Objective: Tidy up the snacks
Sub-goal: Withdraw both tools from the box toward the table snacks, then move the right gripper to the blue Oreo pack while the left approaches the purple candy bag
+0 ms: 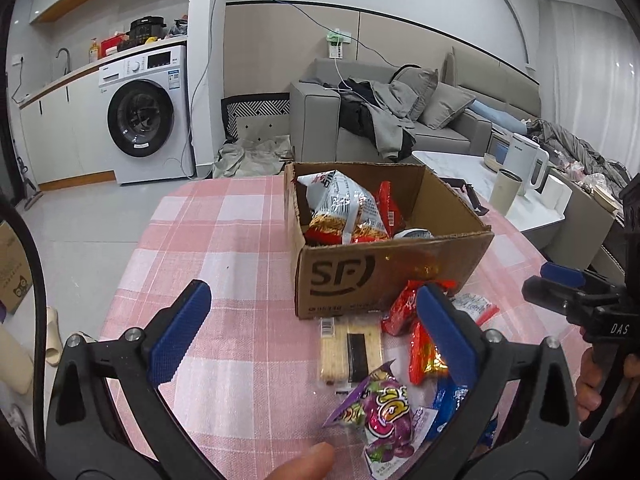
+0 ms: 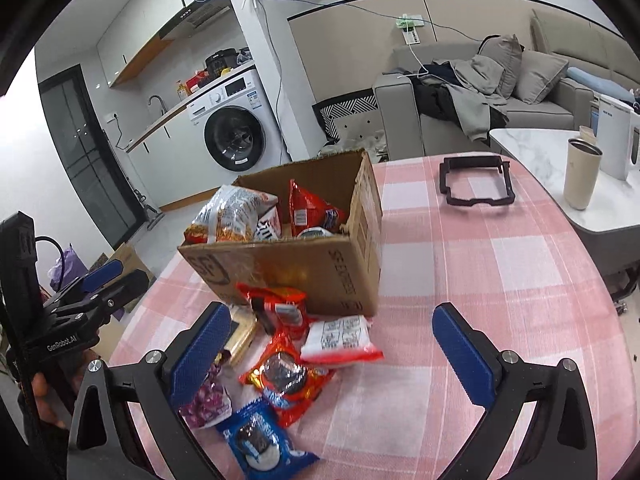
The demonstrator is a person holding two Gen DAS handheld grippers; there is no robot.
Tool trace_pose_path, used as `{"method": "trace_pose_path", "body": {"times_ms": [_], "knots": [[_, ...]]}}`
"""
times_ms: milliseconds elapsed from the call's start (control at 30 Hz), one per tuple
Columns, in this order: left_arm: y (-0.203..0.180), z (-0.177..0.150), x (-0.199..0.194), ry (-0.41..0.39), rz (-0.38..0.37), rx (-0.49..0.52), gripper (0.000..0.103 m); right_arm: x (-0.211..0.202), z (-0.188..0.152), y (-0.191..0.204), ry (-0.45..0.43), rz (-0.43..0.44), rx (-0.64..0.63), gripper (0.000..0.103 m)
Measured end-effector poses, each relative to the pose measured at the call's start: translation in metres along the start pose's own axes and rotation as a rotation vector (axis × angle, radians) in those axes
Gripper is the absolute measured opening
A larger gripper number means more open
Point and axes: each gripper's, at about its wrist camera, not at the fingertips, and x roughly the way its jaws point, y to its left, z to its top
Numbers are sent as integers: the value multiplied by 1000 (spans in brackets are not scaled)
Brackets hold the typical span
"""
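A brown cardboard box (image 1: 392, 268) (image 2: 280, 264) stands on the pink checked tablecloth and holds a noodle bag (image 1: 348, 208) and red packets. In front of it lie loose snacks: a purple candy packet (image 1: 384, 412) (image 2: 208, 396), a cracker pack (image 1: 344, 348), red packets (image 1: 402, 312) (image 2: 288, 380), a blue biscuit packet (image 2: 256, 444) and a white packet (image 2: 340, 338). My left gripper (image 1: 312, 336) hangs open over the crackers, holding nothing. My right gripper (image 2: 334, 354) is open above the white and red packets, also holding nothing.
A black plastic frame (image 2: 476, 184) lies on the cloth to the right of the box. Beyond the table's right edge, a marble coffee table (image 2: 532, 148) carries a beige cup (image 2: 582, 176) and a white kettle (image 2: 612, 140). A grey sofa and a washing machine stand behind.
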Motion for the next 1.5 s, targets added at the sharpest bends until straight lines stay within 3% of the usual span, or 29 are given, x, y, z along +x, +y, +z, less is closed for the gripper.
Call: {"method": "trace_pose_path", "body": {"times_ms": [700,1000,1267,1500], "knots": [[-10,-45,-3,93,-13,14,102,6,-61,15,183,110,-59,103],[-15,-59,4,158,-43,21,102,10,-75,20,216,75,-88,102],[-26,-67,12,199,-74,61,102,14,-87,28,249,119,-114,102],[-25,-72,20,228,-72,54,102,21,-94,37,269,68,-188,100]]}}
